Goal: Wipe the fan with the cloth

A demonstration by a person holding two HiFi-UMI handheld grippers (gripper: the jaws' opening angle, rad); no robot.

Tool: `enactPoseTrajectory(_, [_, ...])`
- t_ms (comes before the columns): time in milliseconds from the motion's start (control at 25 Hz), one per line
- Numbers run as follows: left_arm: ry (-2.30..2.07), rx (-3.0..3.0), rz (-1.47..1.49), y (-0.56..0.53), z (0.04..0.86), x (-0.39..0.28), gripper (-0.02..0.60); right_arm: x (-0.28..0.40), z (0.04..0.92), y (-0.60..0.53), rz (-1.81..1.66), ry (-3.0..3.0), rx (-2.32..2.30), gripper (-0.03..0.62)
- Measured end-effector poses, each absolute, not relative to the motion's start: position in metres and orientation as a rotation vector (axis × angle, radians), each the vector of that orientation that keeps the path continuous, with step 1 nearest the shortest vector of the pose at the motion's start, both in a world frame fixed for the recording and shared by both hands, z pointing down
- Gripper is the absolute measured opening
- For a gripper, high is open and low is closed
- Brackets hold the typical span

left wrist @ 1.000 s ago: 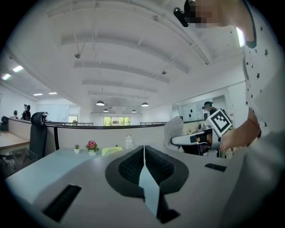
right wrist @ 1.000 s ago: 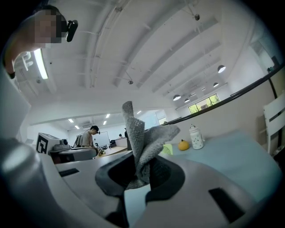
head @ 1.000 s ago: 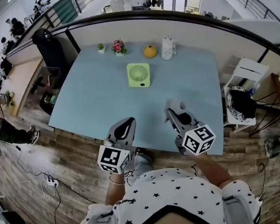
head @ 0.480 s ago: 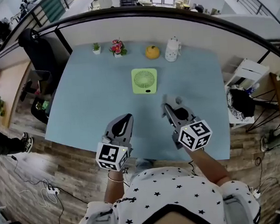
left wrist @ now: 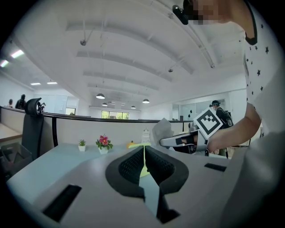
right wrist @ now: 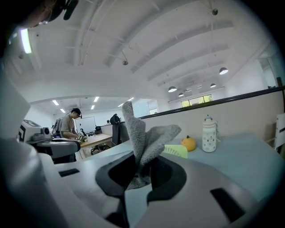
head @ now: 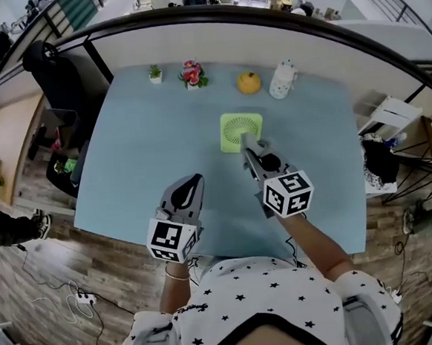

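Your right gripper (head: 246, 145) is clenched on the grey cloth (right wrist: 146, 136). The right gripper view shows the cloth bunched between the two dark pads and poking up above them in two folds. From the head view, that gripper's tip overlaps the near edge of the green fan (head: 233, 126); I can't tell whether the cloth is touching it. The fan lies flat on the pale blue table (head: 143, 148), at 12 o'clock from you, past the middle of the tabletop.

Your left gripper (head: 190, 183) hovers over the near part of the table, at about 7 o'clock from the fan and well apart from it. Its pads are pressed together with nothing between them, just a thin slit showing a sliver of green.

Along the far edge, from 10 to 1 o'clock, stand a small green plant (head: 155, 74), a pot of red flowers (head: 192, 74), an orange ornament (head: 249, 83) and a white bottle (head: 282, 79).
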State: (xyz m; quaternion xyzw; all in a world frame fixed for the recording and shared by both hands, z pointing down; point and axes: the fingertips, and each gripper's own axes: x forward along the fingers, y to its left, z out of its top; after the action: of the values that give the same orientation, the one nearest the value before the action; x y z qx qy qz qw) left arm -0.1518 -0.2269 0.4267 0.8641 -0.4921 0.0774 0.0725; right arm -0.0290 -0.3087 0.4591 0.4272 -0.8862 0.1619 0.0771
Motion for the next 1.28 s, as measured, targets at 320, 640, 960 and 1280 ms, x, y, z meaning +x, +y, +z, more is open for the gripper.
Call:
enactPoseTrajectory(320, [-1.487,2.575,0.246,-0.248,0.433,-0.186,0.031,-0.062,0.486,-0.353,0.465,-2.556,1.339,0.043])
enactPoseTrajectory(640, [-1.444,2.552,0.248,-0.266,0.451,-0.198,0.031,-0.085,0.51,-0.378,0.435,-2.479,1.364,0.041])
enactPoseTrajectory(960, [-1.398,2.541,0.243,-0.279,0.462,-0.2,0.031,-0.088,0.533,-0.391,0.468,-2.415,1.371,0.042])
enactPoseTrajectory(1280, [-1.397,2.524,0.224,-0.283,0.465,-0.2,0.031,-0.062,0.529,-0.399,0.483,-2.384,1.446,0.043])
